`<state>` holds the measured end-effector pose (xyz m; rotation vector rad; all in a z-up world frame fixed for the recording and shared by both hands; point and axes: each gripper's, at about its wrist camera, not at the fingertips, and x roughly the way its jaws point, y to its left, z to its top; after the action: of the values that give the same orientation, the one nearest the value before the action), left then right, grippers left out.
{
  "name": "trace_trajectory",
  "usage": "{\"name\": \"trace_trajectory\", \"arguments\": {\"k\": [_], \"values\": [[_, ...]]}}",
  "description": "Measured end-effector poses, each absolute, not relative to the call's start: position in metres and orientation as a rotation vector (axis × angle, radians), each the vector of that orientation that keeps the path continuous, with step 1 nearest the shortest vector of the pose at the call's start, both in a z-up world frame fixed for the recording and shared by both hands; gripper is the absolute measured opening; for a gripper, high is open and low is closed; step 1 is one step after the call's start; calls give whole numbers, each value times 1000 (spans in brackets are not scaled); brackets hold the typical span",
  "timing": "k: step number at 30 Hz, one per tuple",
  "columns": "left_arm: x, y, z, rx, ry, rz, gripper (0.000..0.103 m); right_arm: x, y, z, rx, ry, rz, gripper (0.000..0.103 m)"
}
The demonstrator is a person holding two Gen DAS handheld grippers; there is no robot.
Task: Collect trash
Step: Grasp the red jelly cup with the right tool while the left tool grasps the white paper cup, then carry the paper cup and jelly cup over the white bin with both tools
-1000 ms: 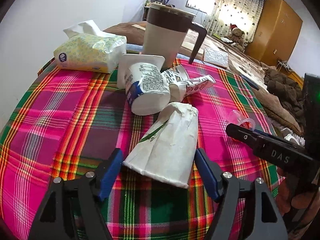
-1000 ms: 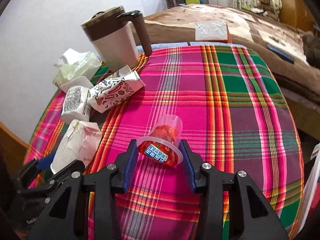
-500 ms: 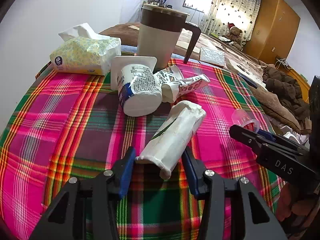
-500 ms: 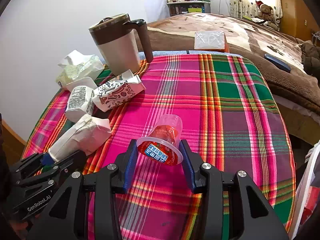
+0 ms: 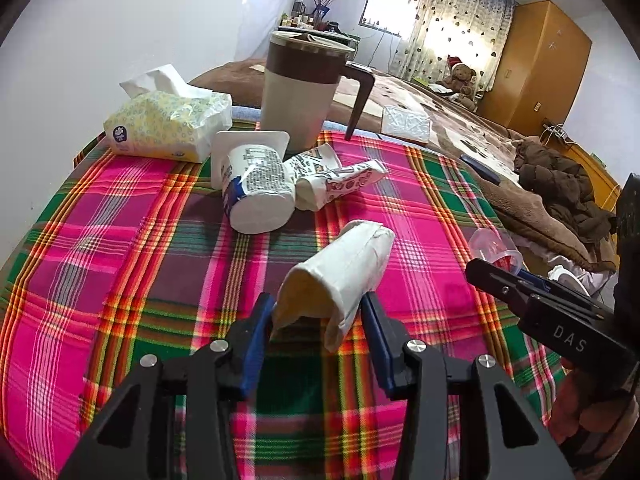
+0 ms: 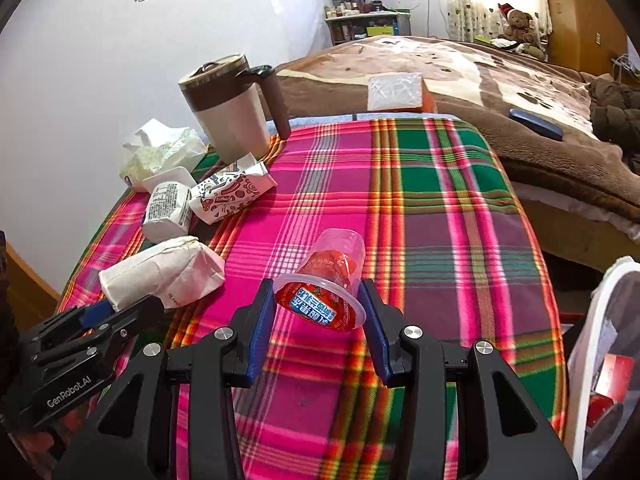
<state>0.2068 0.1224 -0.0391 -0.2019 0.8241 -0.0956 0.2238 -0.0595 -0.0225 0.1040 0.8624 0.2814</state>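
Closing on the crumpled white paper bag (image 5: 340, 268) above the plaid tablecloth (image 5: 120, 240), the left gripper (image 5: 318, 320) should squeeze gently, while the right gripper (image 6: 318, 312) carries its pinched jelly cup (image 6: 324, 280) toward the white bin (image 6: 588, 320).

At the bench's (image 6: 440, 208) far left corner a mug (image 6: 228, 108) stands, tissue pack (image 6: 160, 156) to its left, yogurt cup (image 6: 166, 210) and carton (image 6: 230, 196) lying before it; the bed (image 6: 460, 68) lies behind the bench.

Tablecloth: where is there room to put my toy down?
The plaid tablecloth is bare on its wide side toward the bed, past the jelly cup. It is crowded by the mug, tissue pack, yogurt cup and carton.
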Motion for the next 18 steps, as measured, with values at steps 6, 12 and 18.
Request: {"name": "trace_trajectory", "arguments": {"k": [6, 12, 18], "values": [[196, 113, -30, -193, 803, -115, 44, 214, -69, -18, 121, 843, 286, 43], [193, 100, -29, -183, 798, -134, 43, 206, -82, -15, 131, 830, 279, 43], [187, 88, -23, -183, 780, -162, 42, 199, -95, -10, 141, 809, 270, 43]]}}
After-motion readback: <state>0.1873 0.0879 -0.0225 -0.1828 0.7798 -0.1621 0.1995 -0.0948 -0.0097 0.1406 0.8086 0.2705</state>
